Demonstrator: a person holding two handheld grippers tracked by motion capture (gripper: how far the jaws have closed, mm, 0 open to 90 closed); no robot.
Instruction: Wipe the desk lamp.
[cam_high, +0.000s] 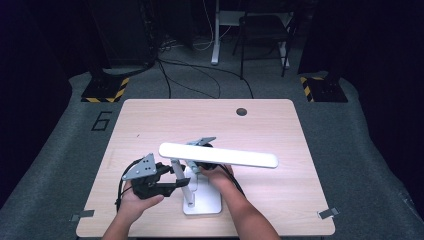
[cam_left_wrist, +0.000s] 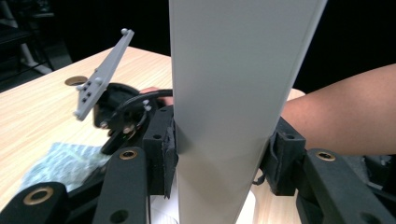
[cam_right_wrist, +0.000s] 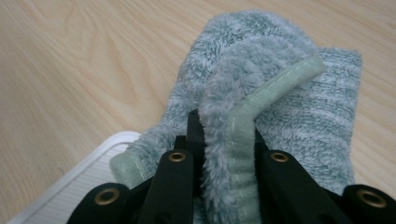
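Observation:
A white desk lamp stands near the table's front edge, with a flat base (cam_high: 205, 204) and a long light bar (cam_high: 220, 155) lying level above it. My left gripper (cam_high: 180, 176) comes in from the left and is shut on the lamp's upright post (cam_left_wrist: 233, 93), a pad (cam_left_wrist: 169, 149) pressing on each side. My right gripper (cam_right_wrist: 226, 135) is shut on a fold of a fluffy grey-green cloth (cam_right_wrist: 289, 102), just beyond a corner of the lamp base (cam_right_wrist: 79, 186). In the high view its fingertips are hidden under the light bar; its grey plate (cam_high: 202, 141) sticks out behind.
The wooden table (cam_high: 150, 120) has a round cable hole (cam_high: 241, 111) at the back. On the floor behind it are cables, two stands with yellow-black stripes (cam_high: 105, 90), and a chair (cam_high: 265, 30).

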